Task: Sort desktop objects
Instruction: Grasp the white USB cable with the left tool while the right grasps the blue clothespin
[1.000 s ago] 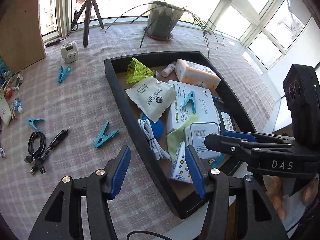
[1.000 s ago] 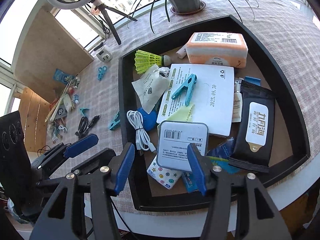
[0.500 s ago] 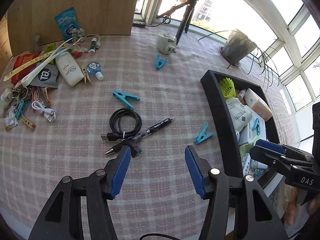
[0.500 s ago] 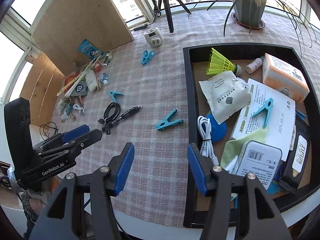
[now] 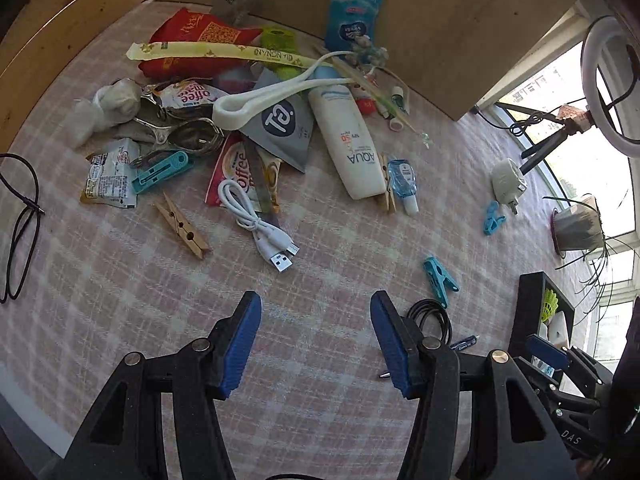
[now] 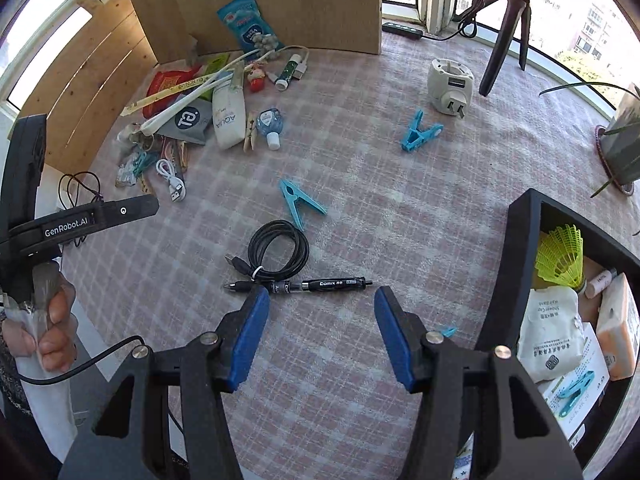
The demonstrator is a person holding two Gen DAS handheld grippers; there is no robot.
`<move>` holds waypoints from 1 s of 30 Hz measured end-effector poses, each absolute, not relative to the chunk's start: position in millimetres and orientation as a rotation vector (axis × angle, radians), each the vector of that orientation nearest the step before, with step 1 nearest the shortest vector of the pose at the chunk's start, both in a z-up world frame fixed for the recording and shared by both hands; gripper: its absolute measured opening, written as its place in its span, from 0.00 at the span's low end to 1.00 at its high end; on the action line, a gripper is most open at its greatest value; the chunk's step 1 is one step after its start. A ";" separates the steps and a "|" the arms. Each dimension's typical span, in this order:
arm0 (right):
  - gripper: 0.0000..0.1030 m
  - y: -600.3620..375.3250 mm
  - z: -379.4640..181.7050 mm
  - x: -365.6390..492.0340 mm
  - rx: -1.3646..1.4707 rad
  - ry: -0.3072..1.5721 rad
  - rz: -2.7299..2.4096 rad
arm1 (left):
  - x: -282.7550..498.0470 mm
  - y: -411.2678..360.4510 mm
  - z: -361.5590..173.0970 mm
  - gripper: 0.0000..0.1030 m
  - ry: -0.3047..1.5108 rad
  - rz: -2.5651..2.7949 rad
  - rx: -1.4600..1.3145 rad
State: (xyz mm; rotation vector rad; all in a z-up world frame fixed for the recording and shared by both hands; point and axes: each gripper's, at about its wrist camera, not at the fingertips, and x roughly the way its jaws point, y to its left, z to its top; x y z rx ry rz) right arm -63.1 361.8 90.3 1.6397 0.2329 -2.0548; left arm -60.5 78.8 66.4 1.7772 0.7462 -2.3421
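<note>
From the left wrist view, the left gripper (image 5: 316, 334) hangs over bare checked tablecloth (image 5: 320, 264), its 2 blue fingers spread apart and holding nothing. Ahead lies a white USB cable (image 5: 256, 222) beside a wooden clothespin (image 5: 182, 226), with the cluttered pile behind them; a white AQUA bottle (image 5: 352, 144) lies in it.

From the right wrist view, the right gripper (image 6: 318, 330) is likewise spread and empty, just short of a black pen (image 6: 304, 285) touching a coiled black cable (image 6: 279, 250). A blue clip (image 6: 298, 202) lies beyond; the black tray (image 6: 516, 264) sits at right.
</note>
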 end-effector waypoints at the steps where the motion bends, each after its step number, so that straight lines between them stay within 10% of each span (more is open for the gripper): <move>1: 0.53 355.0 87.1 -68.8 1.642 0.257 -2.042 | -64.0 73.5 64.3 0.53 0.753 -2.328 1.770; 15: 0.53 298.9 39.6 -120.1 1.661 0.428 -1.890 | -106.0 59.2 18.4 0.51 0.745 -2.160 1.793; 30: 0.42 283.7 17.9 -131.6 1.669 0.489 -1.823 | -104.3 47.8 8.8 0.24 0.658 -2.175 1.784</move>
